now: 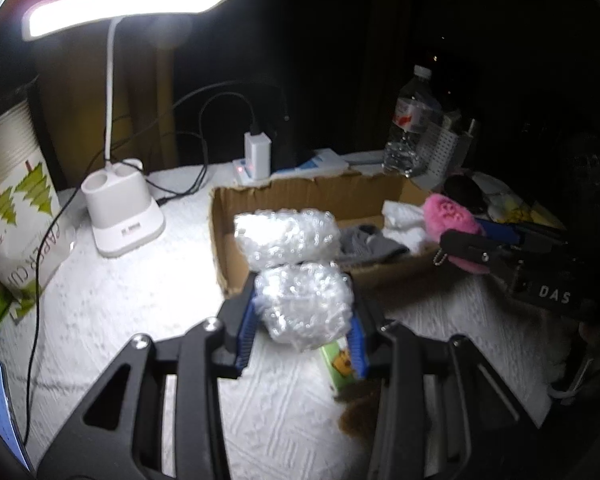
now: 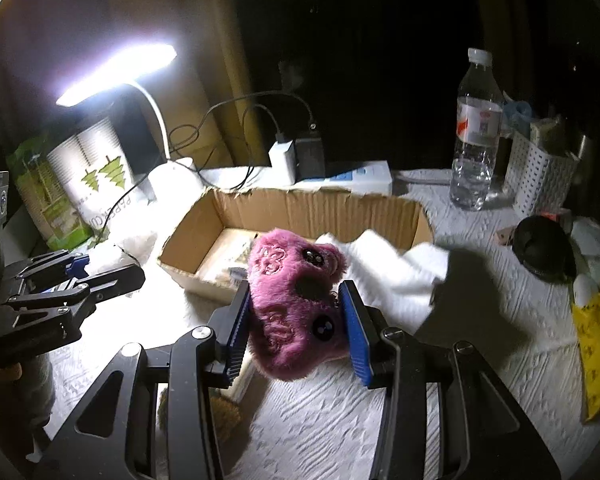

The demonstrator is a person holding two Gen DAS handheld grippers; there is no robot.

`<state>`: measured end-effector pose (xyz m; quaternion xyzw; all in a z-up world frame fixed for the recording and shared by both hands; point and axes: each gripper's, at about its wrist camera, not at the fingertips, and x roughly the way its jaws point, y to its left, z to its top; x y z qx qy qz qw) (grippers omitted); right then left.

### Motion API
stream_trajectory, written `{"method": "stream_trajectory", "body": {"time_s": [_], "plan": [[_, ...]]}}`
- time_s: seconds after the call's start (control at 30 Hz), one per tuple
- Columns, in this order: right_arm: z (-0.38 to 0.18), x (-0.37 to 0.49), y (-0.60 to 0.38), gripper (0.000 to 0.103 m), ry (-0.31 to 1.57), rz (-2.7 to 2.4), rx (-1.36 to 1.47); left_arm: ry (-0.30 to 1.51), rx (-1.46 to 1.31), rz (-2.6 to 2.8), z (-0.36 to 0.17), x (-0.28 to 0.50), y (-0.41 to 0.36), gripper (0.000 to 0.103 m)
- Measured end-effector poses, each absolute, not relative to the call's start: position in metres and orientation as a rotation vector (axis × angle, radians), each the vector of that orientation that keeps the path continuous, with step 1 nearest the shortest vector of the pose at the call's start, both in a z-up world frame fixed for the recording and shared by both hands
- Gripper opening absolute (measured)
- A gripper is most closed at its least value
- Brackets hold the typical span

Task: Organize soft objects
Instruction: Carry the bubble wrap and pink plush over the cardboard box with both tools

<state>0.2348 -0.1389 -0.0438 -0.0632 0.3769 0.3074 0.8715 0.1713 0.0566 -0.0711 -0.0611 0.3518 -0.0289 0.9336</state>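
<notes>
My left gripper (image 1: 304,320) is shut on a clear bubble wrap bundle (image 1: 306,304), held above the white tablecloth. A second lump of bubble wrap (image 1: 286,238) sticks out past the fingertips, in front of the left end of the open cardboard box (image 1: 300,192). My right gripper (image 2: 296,320) is shut on a pink plush toy (image 2: 292,300) with black eyes, just before the box (image 2: 320,208). A white cloth (image 2: 392,268) drapes over the box's right end, and a grey cloth (image 1: 370,244) lies inside. Each gripper shows in the other's view: the left gripper (image 2: 112,266), the right gripper (image 1: 464,252).
A lit desk lamp (image 1: 120,216) and a paper cup pack (image 1: 16,216) stand at the left. Behind the box are a power strip with a charger (image 1: 256,156), cables, a water bottle (image 2: 476,132) and a white basket (image 2: 540,176). A yellow bag (image 2: 596,344) lies right.
</notes>
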Motion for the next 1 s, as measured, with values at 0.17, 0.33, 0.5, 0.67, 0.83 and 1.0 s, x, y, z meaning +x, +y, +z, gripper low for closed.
{"method": "stream_trajectory", "body": {"time_s": [0.17,0.33,0.5,0.67,0.83,1.0], "plan": [[-0.044,0.250,-0.139,0.045,0.784,0.639,-0.132,0.713,-0.119,-0.049,-0.068,0.186,0.058,0.039],[-0.048,0.263,-0.136,0.045,0.791,0.641,-0.133,0.719,-0.124,-0.029,-0.071,0.199,0.065,0.039],[-0.054,0.278,-0.132,0.045,0.800,0.645,-0.127,0.736,-0.132,-0.010,-0.079,0.217,0.071,0.039],[-0.063,0.291,-0.128,0.045,0.818,0.645,-0.128,0.754,-0.131,-0.008,-0.089,0.231,0.068,0.039],[-0.071,0.306,-0.122,0.045,0.834,0.647,-0.132,0.780,-0.136,-0.001,-0.102,0.241,0.068,0.039],[-0.080,0.314,-0.117,0.045,0.855,0.649,-0.136,0.804,-0.134,-0.004,-0.112,0.249,0.067,0.039]]}}
